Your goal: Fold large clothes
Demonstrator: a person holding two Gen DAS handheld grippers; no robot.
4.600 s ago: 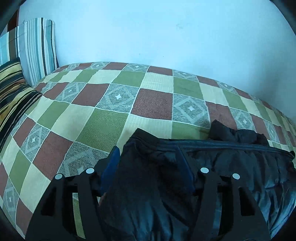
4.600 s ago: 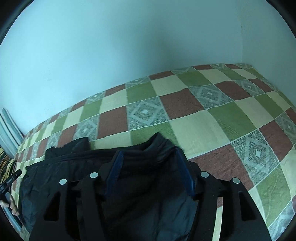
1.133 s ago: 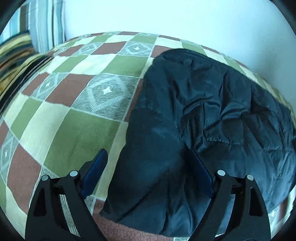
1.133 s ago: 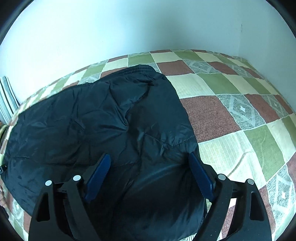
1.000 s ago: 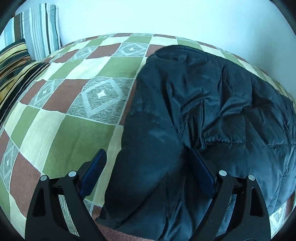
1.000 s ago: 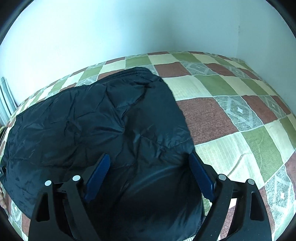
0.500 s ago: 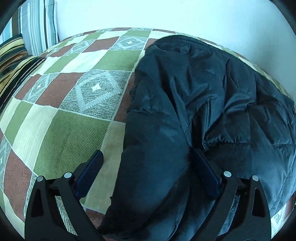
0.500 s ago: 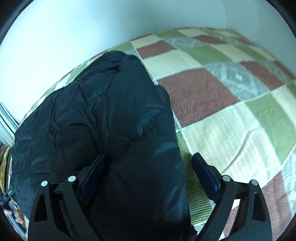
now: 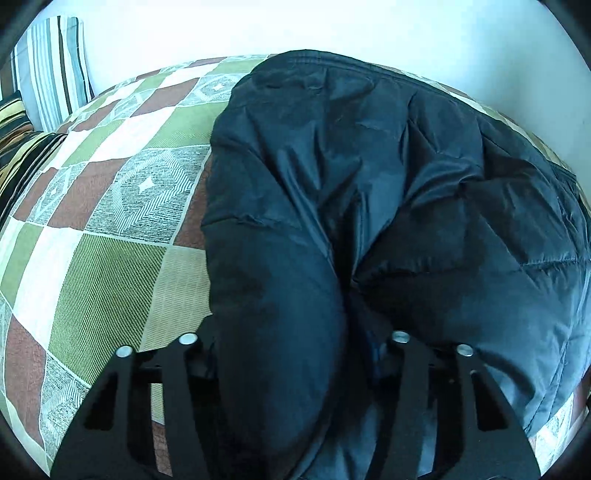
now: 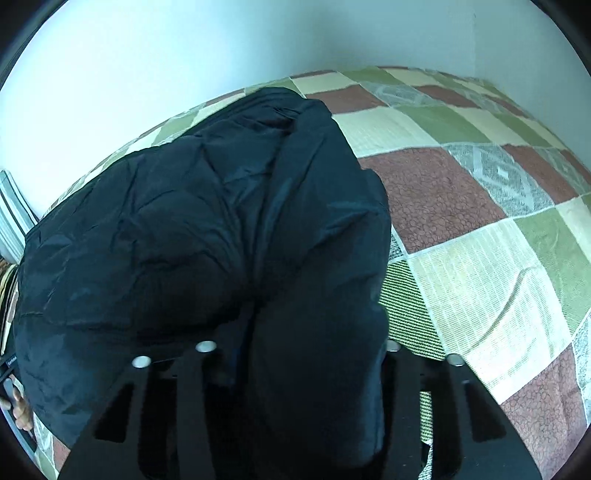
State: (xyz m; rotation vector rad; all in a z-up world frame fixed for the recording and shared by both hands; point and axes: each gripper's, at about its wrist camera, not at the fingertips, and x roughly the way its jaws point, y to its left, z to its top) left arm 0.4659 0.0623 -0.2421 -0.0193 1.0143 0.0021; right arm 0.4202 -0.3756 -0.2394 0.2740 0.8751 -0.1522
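A: Item one?

B: Jacket, dark, padded, quilted. Lies on the checked bedspread near the white wall, spread across the bed, with a deep crease down its near part.

A: Left gripper?

B: Low over the jacket's near left edge. A thick roll of the fabric fills the gap between its two fingers, which press it from either side; the fingertips are mostly buried in cloth.

A: Right gripper?

B: At the jacket's near right edge, fingers likewise drawn in against a bulging fold that hides their tips.

A: Surroundings?

B: Striped pillows at the bed's far left end. Bare bedspread squares, red, green and cream, lie to the right of the jacket.
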